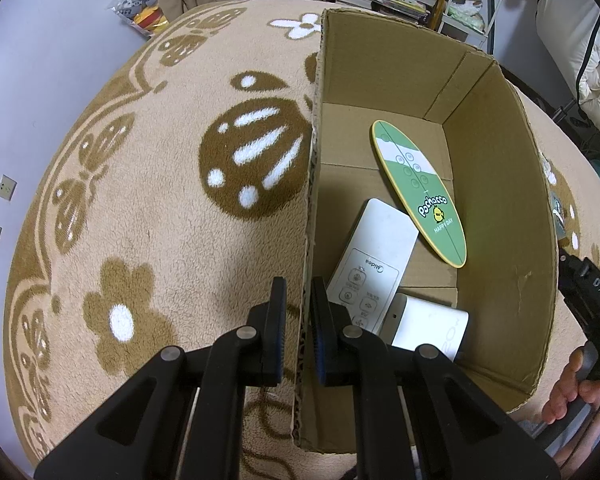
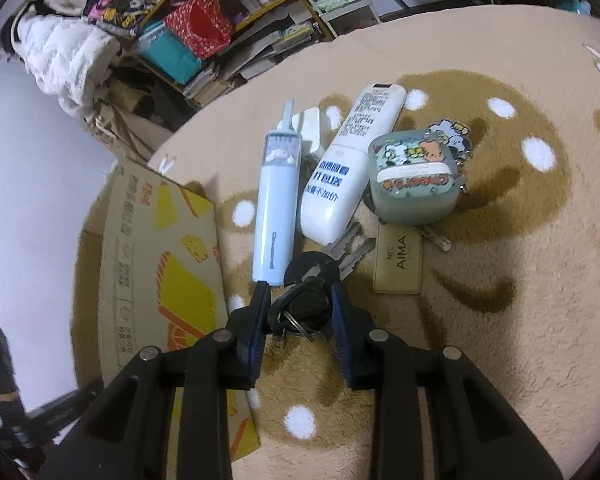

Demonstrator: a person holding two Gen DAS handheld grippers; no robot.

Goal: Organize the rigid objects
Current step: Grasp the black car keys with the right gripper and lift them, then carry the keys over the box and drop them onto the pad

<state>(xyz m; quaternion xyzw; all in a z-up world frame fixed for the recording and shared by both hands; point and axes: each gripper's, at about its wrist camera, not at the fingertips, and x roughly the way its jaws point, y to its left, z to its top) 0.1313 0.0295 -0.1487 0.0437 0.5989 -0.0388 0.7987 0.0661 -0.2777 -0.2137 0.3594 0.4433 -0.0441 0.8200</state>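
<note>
My left gripper (image 1: 299, 292) is shut on the left wall of an open cardboard box (image 1: 500, 208), one finger on each side of the wall. The box holds a green oval Pochacco board (image 1: 420, 192), a white Midea remote (image 1: 374, 256) and a white block (image 1: 432, 330). My right gripper (image 2: 298, 300) is open, its fingers on either side of a black key bunch (image 2: 304, 304) on the rug. Beyond it lie a pale blue tube (image 2: 278, 204), a white remote (image 2: 348, 164), a teal earbud case (image 2: 414, 178) and a beige AIMA tag (image 2: 398, 260).
The box's printed outer wall (image 2: 156, 256) stands left of the right gripper. A tan flowered rug (image 1: 160, 208) covers the surface. Shelves of books and bags (image 2: 204, 28) stand behind. A hand on the right gripper's handle (image 1: 580, 388) shows at the box's right.
</note>
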